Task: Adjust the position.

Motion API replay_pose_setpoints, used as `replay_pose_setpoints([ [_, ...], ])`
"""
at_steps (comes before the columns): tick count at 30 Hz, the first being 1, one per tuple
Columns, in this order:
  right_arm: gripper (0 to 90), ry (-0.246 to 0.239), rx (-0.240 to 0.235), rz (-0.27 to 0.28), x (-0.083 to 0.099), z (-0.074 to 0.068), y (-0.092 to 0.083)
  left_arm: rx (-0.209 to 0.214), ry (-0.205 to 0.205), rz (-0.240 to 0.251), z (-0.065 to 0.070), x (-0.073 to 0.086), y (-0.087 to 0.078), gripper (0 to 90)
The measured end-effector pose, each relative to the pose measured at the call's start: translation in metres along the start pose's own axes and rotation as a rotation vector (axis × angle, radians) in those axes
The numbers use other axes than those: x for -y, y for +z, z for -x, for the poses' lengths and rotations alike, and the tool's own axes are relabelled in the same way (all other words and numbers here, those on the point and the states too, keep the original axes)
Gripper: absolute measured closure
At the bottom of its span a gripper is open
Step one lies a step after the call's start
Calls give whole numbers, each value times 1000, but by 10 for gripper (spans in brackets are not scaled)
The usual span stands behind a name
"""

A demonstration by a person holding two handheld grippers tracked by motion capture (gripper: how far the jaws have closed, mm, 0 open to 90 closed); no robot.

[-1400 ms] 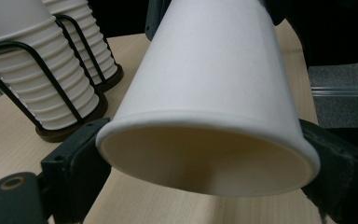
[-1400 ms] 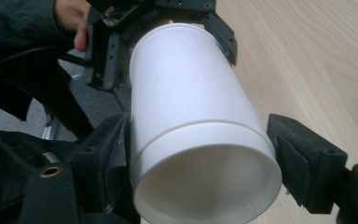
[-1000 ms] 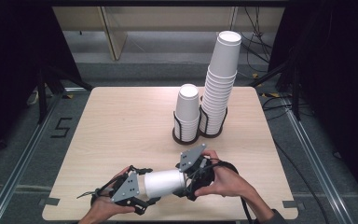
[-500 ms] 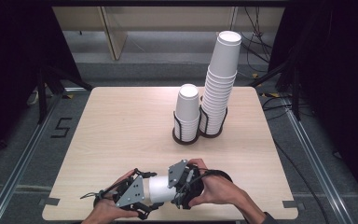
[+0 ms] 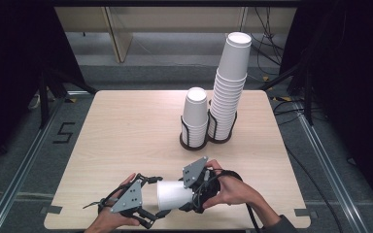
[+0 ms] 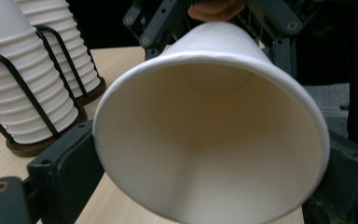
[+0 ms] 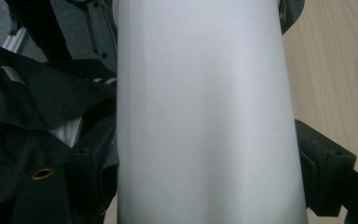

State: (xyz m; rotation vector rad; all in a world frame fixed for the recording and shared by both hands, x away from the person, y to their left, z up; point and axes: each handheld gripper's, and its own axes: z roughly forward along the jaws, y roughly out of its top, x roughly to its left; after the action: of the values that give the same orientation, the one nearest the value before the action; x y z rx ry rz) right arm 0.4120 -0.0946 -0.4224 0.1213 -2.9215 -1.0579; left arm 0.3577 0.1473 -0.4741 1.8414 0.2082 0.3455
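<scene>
Left gripper [image 5: 143, 206] at near tabletop [image 5: 126, 126] edge, little moved from half second ago; my jaws flank rim of paper cup [image 5: 174, 194], touching both sides. Cup lies sideways above tabletop, bridging both grippers, mouth toward left one. Right gripper [image 5: 194, 191] clamps cup's narrow end; it has slid further left, closing gap. Short stack [image 5: 195, 116] and tall stack [image 5: 228, 87] in wire holders unchanged at far side.
</scene>
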Motion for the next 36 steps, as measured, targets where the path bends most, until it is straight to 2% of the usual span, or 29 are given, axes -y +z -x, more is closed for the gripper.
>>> replay_pose_setpoints([
  [3, 213, 4, -7, 31, 1, 1, 0, 1, -25, 27, -1, -1, -1, 59],
  [4, 213, 13, -23, 43, 1, 1, 0, 1, -30, 36, -1, -1, -1, 58],
  [6, 212, 40, -18, 50, 2, 0, -1, -2, -33, 49, -1, -2, -2, 57],
  [7, 212, 31, -46, 71, 2, 1, 0, -6, -28, 49, -1, -2, -3, 55],
  [9, 213, 22, -34, 75, 3, 3, 2, 13, -53, 71, -1, -3, -3, 61],
  [11, 215, 25, -47, 74, 3, 2, 2, 27, -51, 65, -3, -5, -5, 75],
  [12, 215, 20, -36, 76, 4, 3, 3, 27, -41, 42, -4, -6, -6, 81],
  [13, 215, 40, -60, 80, 3, 2, 3, 33, -53, 54, -3, -7, -5, 90],
  [14, 215, 41, -57, 69, 4, 1, 3, 32, -49, 42, -3, -8, -6, 98],
  [17, 199, 24, -26, 40, 3, 0, 5, 32, -34, 13, -2, -10, -5, 111],
  [18, 188, 42, 0, 17, 2, -3, 6, 29, -38, 2, -2, -10, -4, 112],
  [19, 174, 34, 15, -6, 2, -4, 7, 24, -34, -3, -2, -10, -3, 112],
  [20, 164, -3, 31, -11, 0, -3, 8, 17, -39, -23, -2, -11, -4, 113],
  [22, 161, -4, 62, -24, -3, -6, 9, 4, -44, -34, -3, -11, -4, 113],
  [25, 157, -35, 103, -49, -7, -9, 11, -6, -63, -47, -4, -13, -5, 112],
  [26, 154, -3, 113, -63, -8, -13, 10, -5, -71, -51, -4, -13, -5, 112],
  [28, 156, -42, 119, -65, -10, -12, 12, 0, -79, -49, -5, -14, -5, 111],
  [29, 155, -18, 122, -72, -10, -14, 13, -10, -79, -65, -4, -14, -5, 111],
  [31, 160, -35, 126, -83, -11, -14, 16, -10, -75, -77, -4, -15, -4, 111],
  [32, 171, -13, 133, -88, -11, -15, 16, -5, -79, -70, -3, -14, -3, 111],
  [34, 213, -16, 130, -93, -11, -16, 18, 0, -86, -59, -3, -14, -2, 109],
  [36, 216, -35, 130, -94, -10, -15, 19, -6, -99, -47, -4, -14, -3, 97],
])
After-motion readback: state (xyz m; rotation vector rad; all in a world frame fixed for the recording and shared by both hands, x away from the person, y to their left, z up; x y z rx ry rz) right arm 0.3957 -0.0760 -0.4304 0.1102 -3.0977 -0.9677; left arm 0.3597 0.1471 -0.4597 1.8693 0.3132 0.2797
